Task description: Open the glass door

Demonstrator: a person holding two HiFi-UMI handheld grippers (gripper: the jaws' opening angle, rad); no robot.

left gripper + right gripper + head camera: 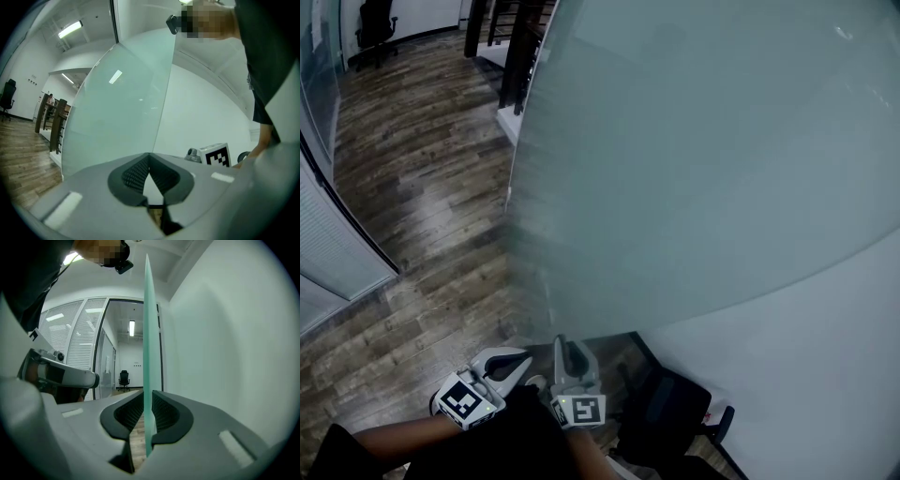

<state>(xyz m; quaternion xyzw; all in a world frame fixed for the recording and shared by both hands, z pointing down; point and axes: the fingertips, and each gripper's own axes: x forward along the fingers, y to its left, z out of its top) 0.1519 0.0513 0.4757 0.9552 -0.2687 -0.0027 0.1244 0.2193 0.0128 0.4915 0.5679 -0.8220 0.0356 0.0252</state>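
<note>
The frosted glass door (703, 159) fills most of the head view, its free edge running down toward my hands. In the right gripper view that edge (149, 357) stands upright between the jaws, and my right gripper (149, 398) is shut on it, both pads against the glass. The same gripper (564, 345) shows at the door's lower edge in the head view. My left gripper (517, 360) hangs just left of it, apart from the glass. Its tips (149, 155) meet with nothing between them, and the door panel (117, 117) lies ahead of them.
A white wall (825, 366) lies behind the door at the right. Wooden floor (422, 178) stretches to the left, with a dark railing (511, 47), a glazed partition with blinds (333, 253) and a far office chair (375, 28). A black chair (675, 412) stands by my feet.
</note>
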